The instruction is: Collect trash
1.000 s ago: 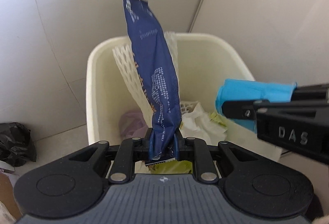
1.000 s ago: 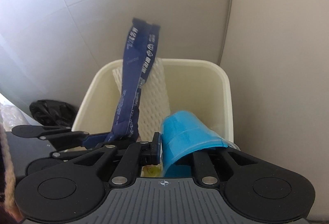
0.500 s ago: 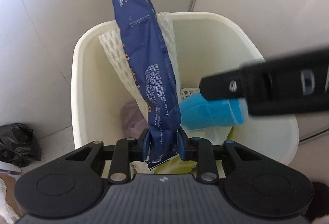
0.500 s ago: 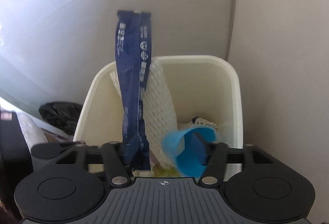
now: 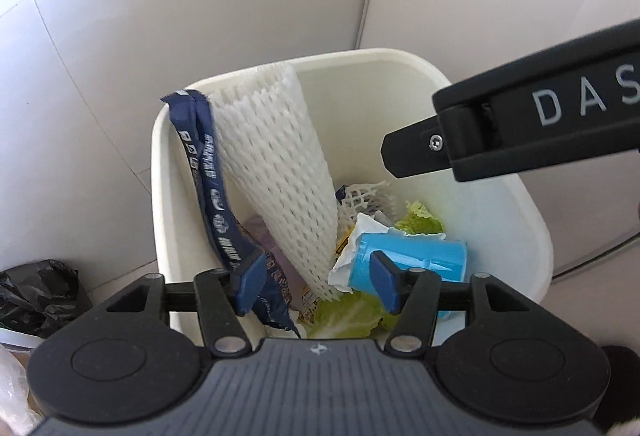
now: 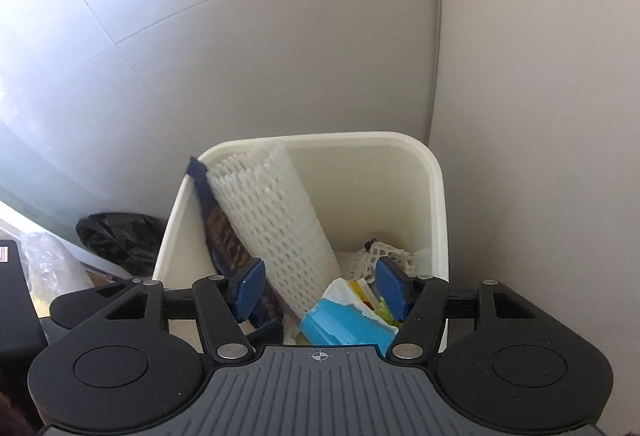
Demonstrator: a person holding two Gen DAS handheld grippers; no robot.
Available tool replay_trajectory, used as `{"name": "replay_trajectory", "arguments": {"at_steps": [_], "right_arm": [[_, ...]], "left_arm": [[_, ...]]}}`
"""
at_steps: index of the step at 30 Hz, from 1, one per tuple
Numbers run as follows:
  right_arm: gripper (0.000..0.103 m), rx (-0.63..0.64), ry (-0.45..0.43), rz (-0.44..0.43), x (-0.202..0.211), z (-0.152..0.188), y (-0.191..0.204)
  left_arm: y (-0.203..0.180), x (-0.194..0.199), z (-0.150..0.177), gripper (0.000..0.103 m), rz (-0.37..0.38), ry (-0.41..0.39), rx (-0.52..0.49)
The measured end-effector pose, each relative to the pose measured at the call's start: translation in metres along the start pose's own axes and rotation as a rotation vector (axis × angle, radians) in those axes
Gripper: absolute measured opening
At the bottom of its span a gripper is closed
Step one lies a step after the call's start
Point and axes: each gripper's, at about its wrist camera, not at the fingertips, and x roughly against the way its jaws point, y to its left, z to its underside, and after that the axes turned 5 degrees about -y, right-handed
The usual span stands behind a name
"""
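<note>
Over the bin (image 5: 532,220), both grippers point steeply down into it.

- Left gripper (image 5: 318,286): jaws have just been opening; now apart, nothing pinched. The wrapper (image 5: 210,188) sits against the outer side of the left pad, not between the pads. Released, by the look of it.
- Right gripper (image 6: 322,290): jaws spread after opening, nothing between them. The cup (image 5: 412,262) lies below on the rubbish, let go.

Where the trash is:
- Wrapper inside the bin, propped along the left wall beside the foam net (image 5: 276,172).
- Cup on its side at the near right, on paper and lettuce leaves (image 5: 420,222).

Risks, as I judge them:
- Wrapper's top end reaches the rim at the far left corner. If the left pad drags on it as the gripper lifts away, it could tip over the edge and land outside, by the black bag (image 5: 32,296) on the floor.
- Wrapper's lower end crumples near the left pad; a snag there would lift it back out.
- Foam net stands tall and loose; a knock from either gripper could push it, and the wrapper with it, over the rim.
- Cup looks settled; little chance of rolling, hemmed by paper and bin wall.

Orientation:
- Wrapper's long axis runs steeply up the wall, top end to the far left corner, bottom end toward the near side.
- Cup's axis lies roughly level, running left to right; which end is the mouth I cannot tell.
</note>
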Motion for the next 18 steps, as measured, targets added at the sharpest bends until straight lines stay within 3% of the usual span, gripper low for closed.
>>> {"name": "replay_trajectory", "arguments": {"at_steps": [11, 18], "right_arm": [[0.069, 0.014, -0.061, 0.007, 0.041, 0.002, 0.01], [0.075, 0.071, -0.165, 0.029, 0.097, 0.01, 0.027]], "left_arm": [[0.004, 0.035, 0.005, 0.07, -0.008, -0.044, 0.018], [-0.003, 0.069, 0.013, 0.082, -0.025, -0.088, 0.05]]}}
